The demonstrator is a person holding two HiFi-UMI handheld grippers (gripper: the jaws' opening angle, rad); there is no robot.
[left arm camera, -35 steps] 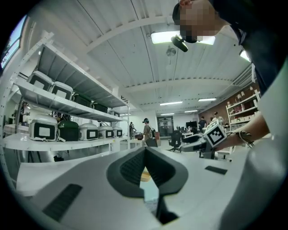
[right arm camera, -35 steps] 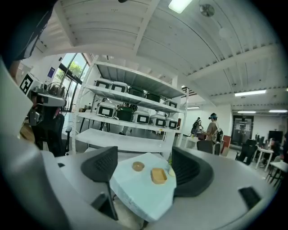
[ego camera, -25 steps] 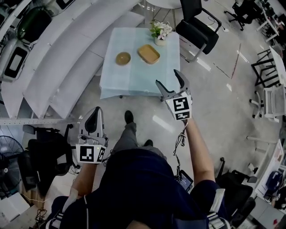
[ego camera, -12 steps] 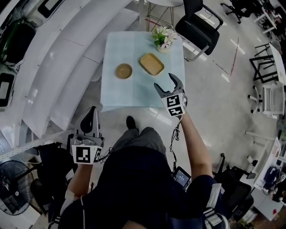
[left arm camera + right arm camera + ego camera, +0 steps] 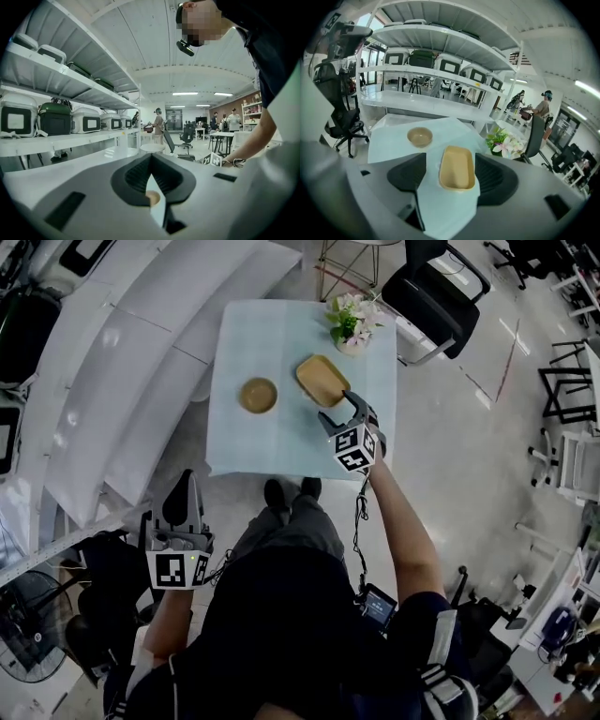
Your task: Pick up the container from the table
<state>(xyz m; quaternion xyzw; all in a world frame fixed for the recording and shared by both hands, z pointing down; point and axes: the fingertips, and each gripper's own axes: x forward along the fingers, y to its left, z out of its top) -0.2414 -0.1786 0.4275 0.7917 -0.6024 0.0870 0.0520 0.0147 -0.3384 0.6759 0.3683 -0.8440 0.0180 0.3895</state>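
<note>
My right claw (image 5: 341,409) gapes empty over the bench (image 5: 281,442), one jaw hiding a corner of the container (image 5: 320,379); my left claw (image 5: 184,480) hangs closed.

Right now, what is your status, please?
Right tool open, just short of container. Left tool shut, held low, empty. Container on table, ungripped. Bowl beside it, no obstruction.
</note>
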